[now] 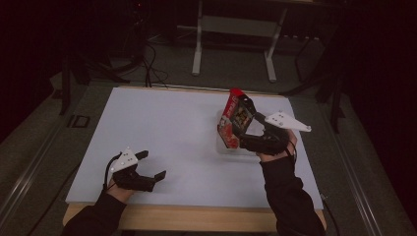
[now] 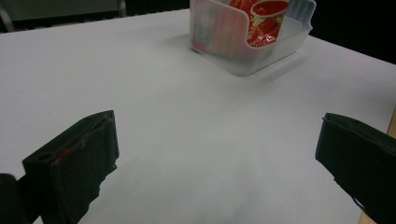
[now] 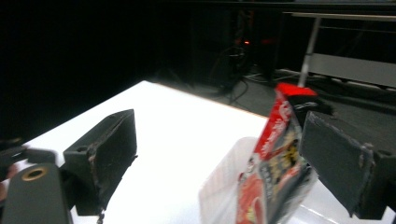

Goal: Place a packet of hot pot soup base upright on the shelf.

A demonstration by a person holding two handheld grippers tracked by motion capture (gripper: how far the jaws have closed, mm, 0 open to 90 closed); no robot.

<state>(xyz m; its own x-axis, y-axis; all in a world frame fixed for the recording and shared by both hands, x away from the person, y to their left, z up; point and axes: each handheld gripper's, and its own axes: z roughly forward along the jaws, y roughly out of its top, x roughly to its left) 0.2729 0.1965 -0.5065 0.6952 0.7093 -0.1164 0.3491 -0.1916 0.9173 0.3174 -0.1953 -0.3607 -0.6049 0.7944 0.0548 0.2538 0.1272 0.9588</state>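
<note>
My right gripper sits at the far right of the table, over the clear plastic bin; between its jaws stands a red snack packet, upright and a little tilted, its lower end down in the bin. In the right gripper view the packet lies against the right-hand jaw while the left-hand jaw stands well clear of it, so I judge these jaws open around the packet and not pinching it. My left gripper rests low at the near left, well apart from the bin; its jaws are spread wide with nothing between them.

The step in hand, as I read it, is leaving the packet settled in the bin. To do it well I keep the jaws wide and draw the right gripper straight up and back toward me; any sideways drift would let the touching jaw drag the packet's red top edge and tip it out over the wall. The bin looks light and may slide; so I move slowly. In the left gripper view another red packet already lies in the bin; mine should lean against it. My left gripper is free to steady the near wall if the bin shifts.
</note>
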